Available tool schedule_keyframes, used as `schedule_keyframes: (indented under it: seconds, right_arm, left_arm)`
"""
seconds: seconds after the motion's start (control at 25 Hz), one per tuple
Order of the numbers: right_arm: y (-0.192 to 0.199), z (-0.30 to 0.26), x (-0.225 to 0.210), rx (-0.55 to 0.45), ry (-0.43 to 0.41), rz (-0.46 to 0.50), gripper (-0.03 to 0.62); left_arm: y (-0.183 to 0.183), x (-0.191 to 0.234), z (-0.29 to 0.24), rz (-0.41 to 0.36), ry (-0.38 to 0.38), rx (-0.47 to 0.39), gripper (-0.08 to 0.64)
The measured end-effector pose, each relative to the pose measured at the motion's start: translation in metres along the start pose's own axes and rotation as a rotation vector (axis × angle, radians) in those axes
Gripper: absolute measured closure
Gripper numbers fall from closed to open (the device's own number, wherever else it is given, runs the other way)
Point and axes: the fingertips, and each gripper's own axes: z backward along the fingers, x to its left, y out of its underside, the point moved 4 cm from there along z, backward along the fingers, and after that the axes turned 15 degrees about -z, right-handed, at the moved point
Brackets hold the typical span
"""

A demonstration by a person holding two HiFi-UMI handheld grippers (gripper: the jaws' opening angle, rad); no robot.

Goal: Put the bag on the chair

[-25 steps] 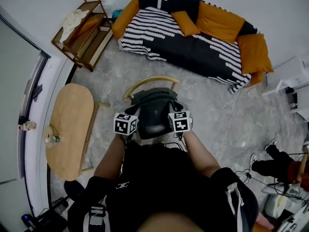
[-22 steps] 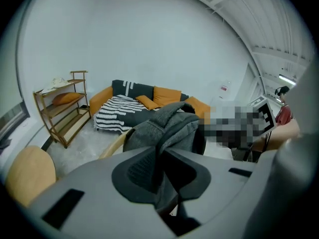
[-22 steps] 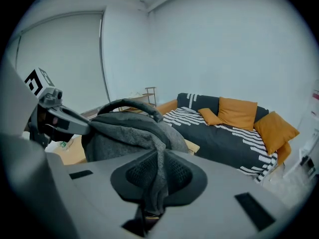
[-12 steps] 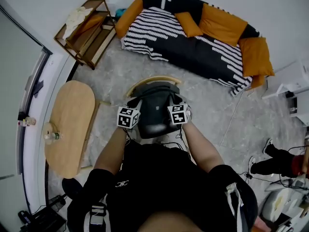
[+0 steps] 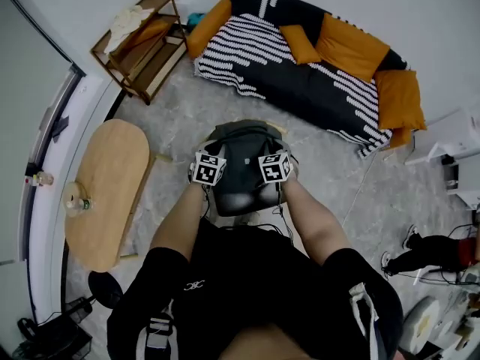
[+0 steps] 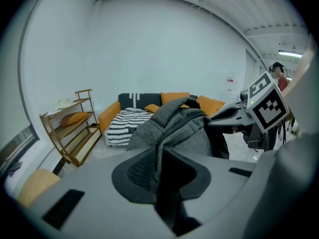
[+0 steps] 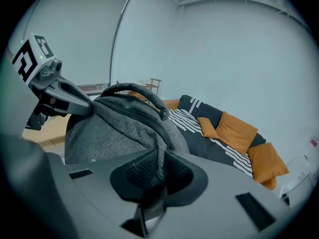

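Observation:
A grey and black backpack (image 5: 240, 167) hangs between my two grippers, right over the wooden chair (image 5: 278, 129); only bits of the chair's curved back rail show around it. The left gripper (image 5: 217, 174) pinches the bag's left side, and the left gripper view shows its pads (image 6: 144, 168) closed on a fold of grey fabric (image 6: 174, 131). On the bag's right side the right gripper (image 5: 264, 171) grips fabric and a strap (image 7: 114, 131) between its pads (image 7: 172, 169); its jaws are opening slightly. Whether the bag rests on the seat is hidden.
An oval wooden table (image 5: 101, 193) with a bottle stands to the left. A wooden shelf rack (image 5: 142, 40) is at the back left. A striped sofa (image 5: 300, 73) with orange cushions lines the far wall. A seated person's legs (image 5: 435, 253) and cables lie at right.
Both grippers carried the bag forward, away from my body, until it came over the chair. The chair's back rail, plainly seen before, is now mostly covered by the bag.

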Motion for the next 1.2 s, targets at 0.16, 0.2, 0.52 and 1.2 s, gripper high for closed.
schedule_keyframes:
  seconds: [0.16,0.2,0.52,1.2]
  right_arm:
    - [-0.012,0.002,0.005,0.024,-0.043,-0.152,0.516]
    - [-0.014,0.005,0.008,0.027,-0.058,-0.162,0.494]
    - [-0.059,0.081,0.023,-0.185,-0.050,-0.286,0.447]
    - [-0.161,0.218,0.054,-0.632,-0.081,-0.317,0.583]
  left_arm:
    - [0.000,0.008,0.007,0.008,-0.047,0.027,0.469]
    - [0.002,0.009,0.010,0.013,-0.048,0.023,0.449]
    - [-0.010,0.040,0.073,0.104,0.000,-0.063,0.334]
    - [-0.119,0.080,0.225,0.015,-0.194,-0.399,0.531]
